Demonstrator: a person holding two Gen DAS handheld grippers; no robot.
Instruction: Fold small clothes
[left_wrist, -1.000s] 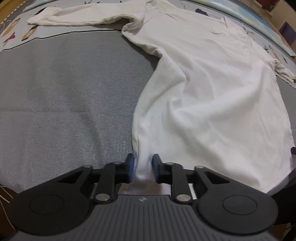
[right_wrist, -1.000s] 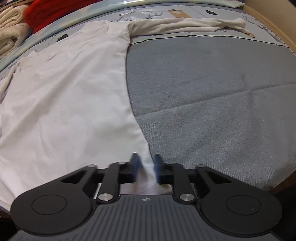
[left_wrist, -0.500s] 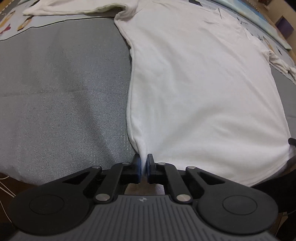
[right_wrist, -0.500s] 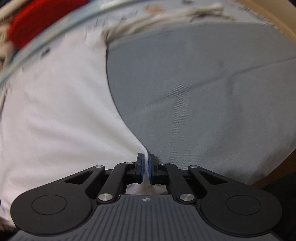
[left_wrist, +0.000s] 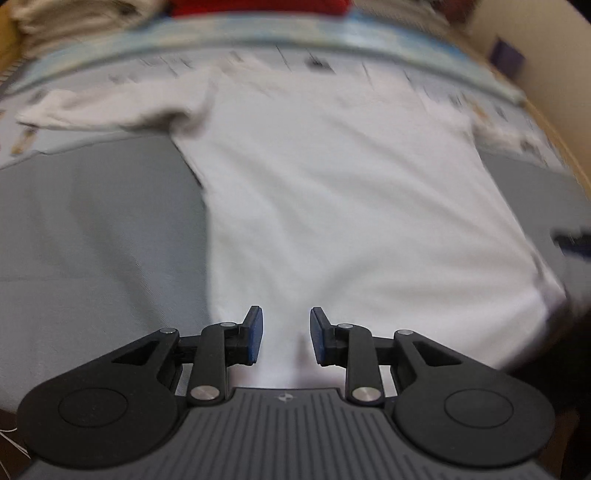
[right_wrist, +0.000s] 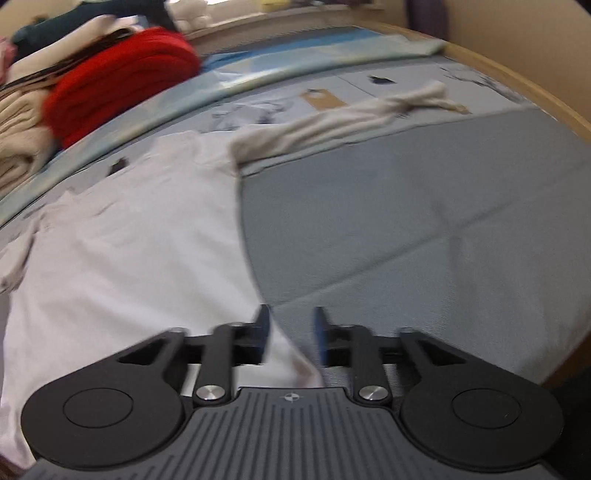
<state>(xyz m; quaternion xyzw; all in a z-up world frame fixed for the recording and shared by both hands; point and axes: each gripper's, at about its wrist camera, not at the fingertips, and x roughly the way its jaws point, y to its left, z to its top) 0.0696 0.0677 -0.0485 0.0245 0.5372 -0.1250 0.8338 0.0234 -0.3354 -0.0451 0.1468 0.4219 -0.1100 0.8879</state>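
**Grey mat, white shirt laid flat**

Grey woven mat (right_wrist: 424, 221) carries the white long-sleeved shirt (left_wrist: 332, 206), spread flat, sleeves out sideways. Bare mat flanks both side hems. Folded red cloth (right_wrist: 122, 81) lies beyond. Left tongs (left_wrist: 286, 334) and right tongs (right_wrist: 290, 332) have just been opening; both stand partly open over the bottom hem, pads clear of the fabric.

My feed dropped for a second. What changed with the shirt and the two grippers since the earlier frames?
Both grippers let go. The left gripper and right gripper had the bottom hem of the white shirt pinched; their jaws have just been opening and now stand apart over the cloth. The shirt stays spread flat on the grey mat, sleeves out.
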